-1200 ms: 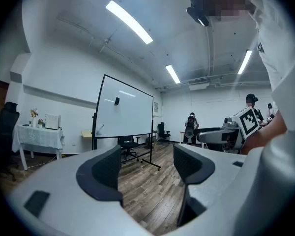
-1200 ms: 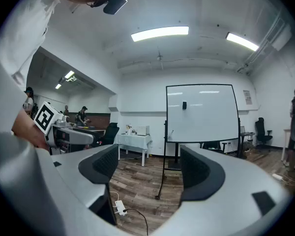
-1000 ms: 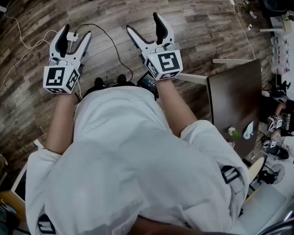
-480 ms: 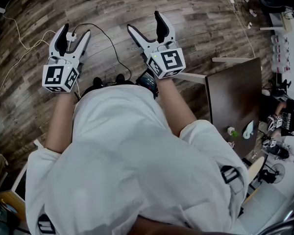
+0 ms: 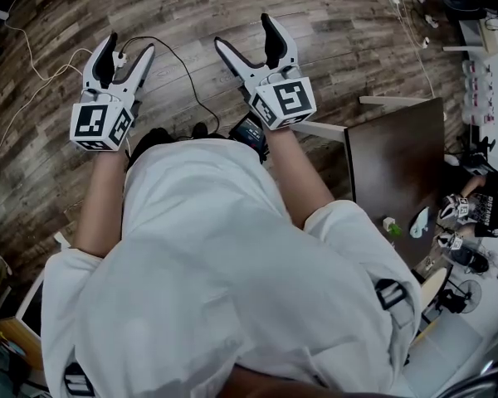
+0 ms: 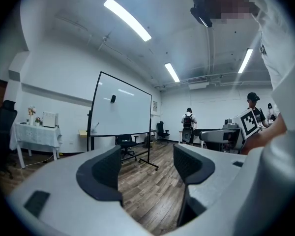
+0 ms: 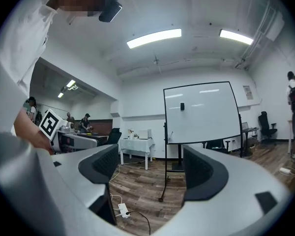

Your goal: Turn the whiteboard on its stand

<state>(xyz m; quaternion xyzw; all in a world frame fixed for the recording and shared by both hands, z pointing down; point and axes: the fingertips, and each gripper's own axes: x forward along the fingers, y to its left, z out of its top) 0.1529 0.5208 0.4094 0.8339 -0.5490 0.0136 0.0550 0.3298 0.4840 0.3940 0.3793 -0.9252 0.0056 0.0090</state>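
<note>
Barely anything shifts over the last second. In the head view the left gripper (image 5: 127, 48) and the right gripper (image 5: 247, 36) ride a little higher and further forward, the dark shoes (image 5: 201, 128) below the person's white shirt creep on, and the dark table (image 5: 398, 164) at the right moves only a touch. It reads as a slow walk forward, with no contact made.

Both grippers are released. Each gripper view shows its two dark pads well apart with only the wooden floor (image 5: 332, 40) between them, and nothing is grasped. Just ahead of the feet a black cable (image 5: 183, 73) loops across the planks to a white power strip (image 5: 120, 58) near the left gripper's tip.

Further out, the whiteboard (image 7: 201, 112) is upright on its black stand (image 7: 165, 176), well apart from both grippers. The right gripper view frames it almost straight above the gap between the jaws. The left gripper view has it off to the left, seen at an angle. A cloth-covered table (image 7: 135, 144) sits beside it by the wall, an office chair (image 6: 125, 144) is near its base, and people (image 6: 188, 122) stand at the far end of the room.

Judged from this, the task is at the approach stage. The board is untouched, and the gap must close before either gripper can take the frame's edge and swing it. The cable on the floor looks like a tripping risk on that path.
</note>
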